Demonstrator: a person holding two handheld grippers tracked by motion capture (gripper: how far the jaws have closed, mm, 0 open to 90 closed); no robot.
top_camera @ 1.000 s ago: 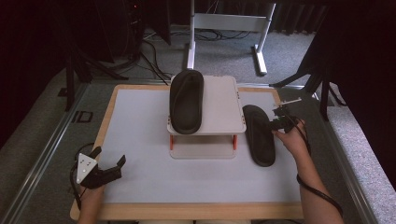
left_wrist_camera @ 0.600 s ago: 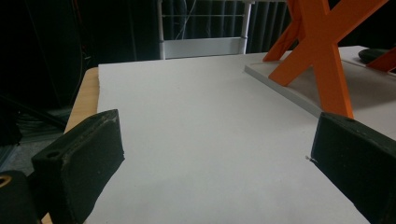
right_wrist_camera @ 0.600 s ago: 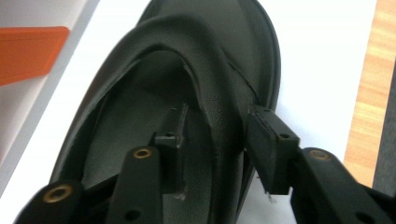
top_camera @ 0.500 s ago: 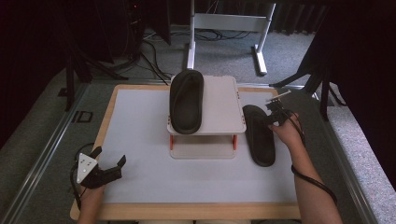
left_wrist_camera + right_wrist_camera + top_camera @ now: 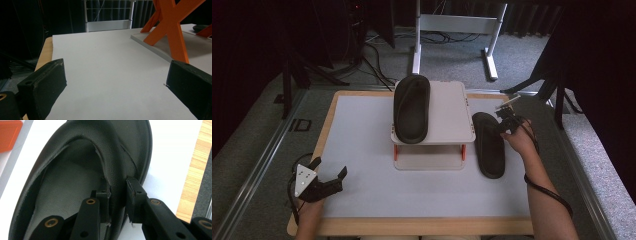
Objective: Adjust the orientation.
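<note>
With one slipper [image 5: 411, 107] already on the raised stand [image 5: 447, 115], your right hand-held gripper [image 5: 118, 195] pinches the strap of the second slipper [image 5: 488, 145] on the desk [image 5: 362, 130] right of it, not yet lifted, while your left hand-held gripper [image 5: 329, 181] waits spread and empty at the near left.

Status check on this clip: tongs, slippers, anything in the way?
Right tongs shut on table slipper's strap. Left tongs open, idle at near-left corner. Second slipper on the raised stand. Stand sits close beside the gripped slipper.
</note>
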